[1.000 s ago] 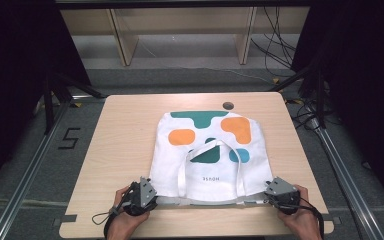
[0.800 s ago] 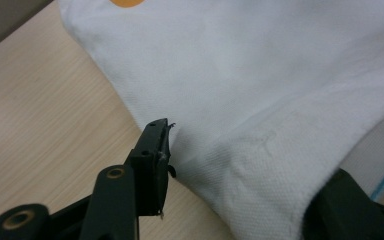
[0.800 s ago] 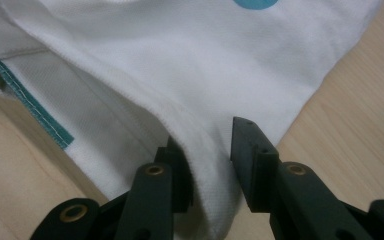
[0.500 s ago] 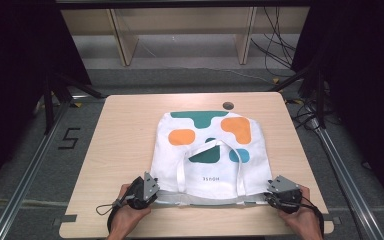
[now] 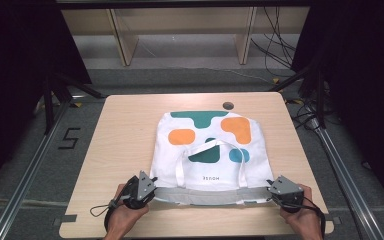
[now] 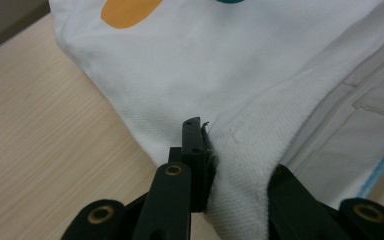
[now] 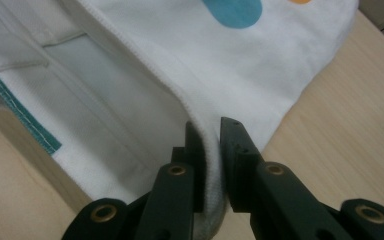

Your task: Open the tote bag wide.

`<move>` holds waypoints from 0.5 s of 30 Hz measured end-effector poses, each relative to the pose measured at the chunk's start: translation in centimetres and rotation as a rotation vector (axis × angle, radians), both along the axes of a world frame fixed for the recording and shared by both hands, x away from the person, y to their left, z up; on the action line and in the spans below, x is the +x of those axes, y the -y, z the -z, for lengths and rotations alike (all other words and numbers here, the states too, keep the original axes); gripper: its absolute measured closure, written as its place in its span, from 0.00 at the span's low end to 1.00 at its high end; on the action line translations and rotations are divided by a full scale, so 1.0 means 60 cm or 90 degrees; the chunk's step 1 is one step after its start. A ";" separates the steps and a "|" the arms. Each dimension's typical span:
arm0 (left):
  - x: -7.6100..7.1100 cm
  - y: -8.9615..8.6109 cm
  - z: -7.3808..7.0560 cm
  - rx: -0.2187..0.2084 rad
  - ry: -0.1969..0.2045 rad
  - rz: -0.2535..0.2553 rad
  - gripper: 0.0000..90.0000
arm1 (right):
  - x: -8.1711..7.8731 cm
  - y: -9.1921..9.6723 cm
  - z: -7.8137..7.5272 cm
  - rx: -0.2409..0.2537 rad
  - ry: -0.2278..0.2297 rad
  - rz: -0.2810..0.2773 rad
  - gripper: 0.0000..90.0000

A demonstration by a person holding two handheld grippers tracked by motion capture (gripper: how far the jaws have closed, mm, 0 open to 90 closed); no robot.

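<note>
A white tote bag [image 5: 207, 155] with teal, orange and blue patches is being held flat on a wooden table [image 5: 125, 125], its open mouth lying along the near side, close to the table's front edge. The left gripper [image 5: 147, 189] is being kept at the bag's near left corner; its jaws have just been closing, and in the left gripper view the white cloth [image 6: 240, 165] is being pinched between them. The right gripper [image 5: 274, 192] is being kept at the near right corner; its jaws have also just been closing, and in the right gripper view the hemmed rim [image 7: 205, 150] is being clamped between them. The two handles [image 5: 215, 150] are being left lying back over the bag's face. Bare tabletop is being left on both sides of the bag, wider on the left, and a strip is being left beyond it toward the far edge, where a dark round hole [image 5: 227, 105] is sitting just past the bag's far edge. Little room is being left between the grippers and the front edge.
</note>
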State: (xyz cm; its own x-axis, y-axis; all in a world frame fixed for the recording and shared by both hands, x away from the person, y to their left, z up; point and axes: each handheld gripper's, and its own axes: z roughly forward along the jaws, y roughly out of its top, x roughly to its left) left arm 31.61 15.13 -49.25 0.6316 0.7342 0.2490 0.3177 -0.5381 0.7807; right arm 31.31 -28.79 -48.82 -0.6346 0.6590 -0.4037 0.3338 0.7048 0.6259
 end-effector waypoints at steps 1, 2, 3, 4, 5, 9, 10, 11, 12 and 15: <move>0.000 -0.002 -0.005 0.000 0.008 0.005 0.91 | -0.001 0.001 -0.004 0.003 0.012 -0.004 0.93; 0.000 -0.002 -0.005 0.000 0.008 0.005 0.91 | -0.001 0.001 -0.004 0.003 0.012 -0.004 0.93; -0.002 0.000 -0.007 -0.011 0.012 0.000 0.91 | -0.003 0.002 -0.007 0.014 0.019 0.001 0.94; -0.002 0.000 -0.007 -0.011 0.012 0.000 0.91 | -0.003 0.002 -0.007 0.014 0.019 0.001 0.94; -0.003 0.000 -0.006 -0.016 0.016 0.003 0.91 | -0.003 0.003 -0.009 0.021 0.024 0.003 0.95; -0.006 -0.005 -0.023 -0.026 0.034 0.005 0.92 | -0.004 0.003 -0.034 0.060 0.071 0.019 0.97; -0.006 -0.007 -0.028 -0.030 0.037 0.008 0.92 | -0.004 0.003 -0.040 0.064 0.080 0.015 0.97; -0.005 -0.010 -0.033 -0.033 0.037 0.010 0.92 | -0.005 0.004 -0.048 0.071 0.093 0.019 0.97; -0.005 -0.012 -0.037 -0.050 0.042 0.011 0.92 | -0.006 0.003 -0.056 0.082 0.100 0.019 0.97; -0.007 -0.016 -0.049 -0.047 0.052 0.012 0.92 | -0.005 0.000 -0.074 0.076 0.127 0.013 0.98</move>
State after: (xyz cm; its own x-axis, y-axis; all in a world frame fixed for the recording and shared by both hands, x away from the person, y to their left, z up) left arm 31.22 16.10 -46.33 0.6254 0.7405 0.2460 0.2414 -0.4834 0.8415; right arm 30.98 -28.77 -44.38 -0.5361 0.7216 -0.4381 0.2085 0.6161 0.7595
